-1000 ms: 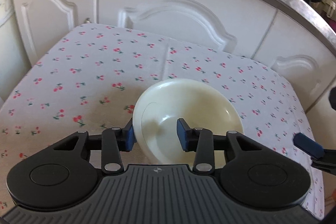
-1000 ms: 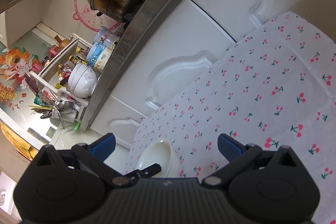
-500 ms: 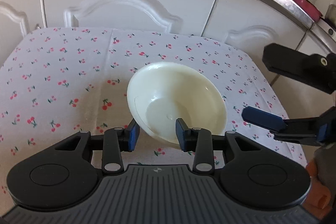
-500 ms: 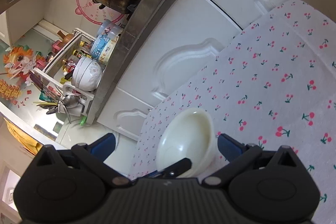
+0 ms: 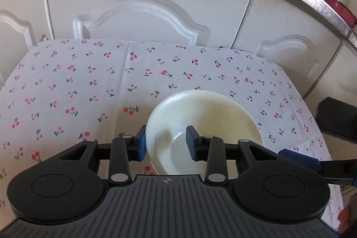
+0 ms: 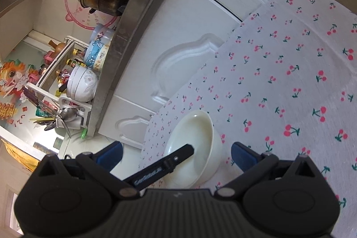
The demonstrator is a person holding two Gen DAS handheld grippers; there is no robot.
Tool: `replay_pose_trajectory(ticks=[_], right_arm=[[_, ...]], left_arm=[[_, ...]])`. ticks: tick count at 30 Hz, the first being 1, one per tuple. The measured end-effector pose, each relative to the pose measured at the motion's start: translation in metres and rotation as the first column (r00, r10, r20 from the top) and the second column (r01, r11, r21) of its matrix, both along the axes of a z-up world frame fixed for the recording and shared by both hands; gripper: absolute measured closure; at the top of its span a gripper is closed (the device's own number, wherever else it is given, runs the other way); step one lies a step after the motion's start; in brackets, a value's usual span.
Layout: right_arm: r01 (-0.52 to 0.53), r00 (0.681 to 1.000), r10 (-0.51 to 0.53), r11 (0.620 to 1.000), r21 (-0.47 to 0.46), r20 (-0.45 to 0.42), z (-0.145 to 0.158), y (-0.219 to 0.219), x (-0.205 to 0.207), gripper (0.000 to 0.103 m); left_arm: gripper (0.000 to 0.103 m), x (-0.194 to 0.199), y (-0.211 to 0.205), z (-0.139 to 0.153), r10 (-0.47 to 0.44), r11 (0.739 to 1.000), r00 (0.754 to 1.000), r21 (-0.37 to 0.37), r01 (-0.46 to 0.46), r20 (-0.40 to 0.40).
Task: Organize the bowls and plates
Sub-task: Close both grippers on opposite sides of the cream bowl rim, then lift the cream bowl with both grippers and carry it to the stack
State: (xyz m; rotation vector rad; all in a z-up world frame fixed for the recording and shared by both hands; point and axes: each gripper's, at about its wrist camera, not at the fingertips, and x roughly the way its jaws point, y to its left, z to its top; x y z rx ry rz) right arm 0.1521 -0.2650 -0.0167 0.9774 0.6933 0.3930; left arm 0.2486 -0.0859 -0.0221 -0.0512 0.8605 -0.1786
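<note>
Left tool (image 5: pixel 166 143) straddles the near rim of a cream bowl (image 5: pixel 207 117), one blue pad outside the wall and one inside; its jaws are closing at a narrow gap, contact with the wall unclear. Bowl rests upright on the cherry-print tabletop (image 5: pixel 89 86), toward its right edge, before white cabinet doors (image 5: pixel 145 15). Right tool (image 6: pixel 176 154) stands wide and empty, just beside the bowl.

My left tool (image 5: pixel 166 144) tilts steeply down, jaws closing astride a bowl (image 5: pixel 214 117) rim. My right tool (image 6: pixel 176 154) sits nearly level, jaws spread wide, gripping nothing.
</note>
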Motion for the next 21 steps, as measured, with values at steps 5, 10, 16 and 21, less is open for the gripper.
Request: replay_pose_trajectory(ticks=[5,10,16,21], right_arm=[[-0.012,1.000,0.012,1.000,0.011,-0.019,-0.003,0.003,0.002,0.000],[-0.025,0.999,0.025,1.000,0.013,-0.030,-0.004,0.006,0.003,0.000],[-0.039,0.999,0.040,0.999,0.038,-0.029,-0.008,0.007,0.003,0.000],[-0.043,0.999,0.044,0.999,0.022,-0.025,-0.006,0.010,0.003,0.000]], left_arm=[[0.077,-0.001,-0.008,-0.003,-0.063,0.998,0.998,0.021,0.064,-0.024],[0.080,-0.004,-0.008,-0.005,-0.095,0.995,0.995,0.005,0.095,-0.028],[0.084,-0.007,-0.012,-0.003,-0.128,0.992,0.992,0.016,0.128,-0.020],[0.084,-0.014,-0.012,0.001,-0.129,0.992,0.992,0.013,0.129,-0.013]])
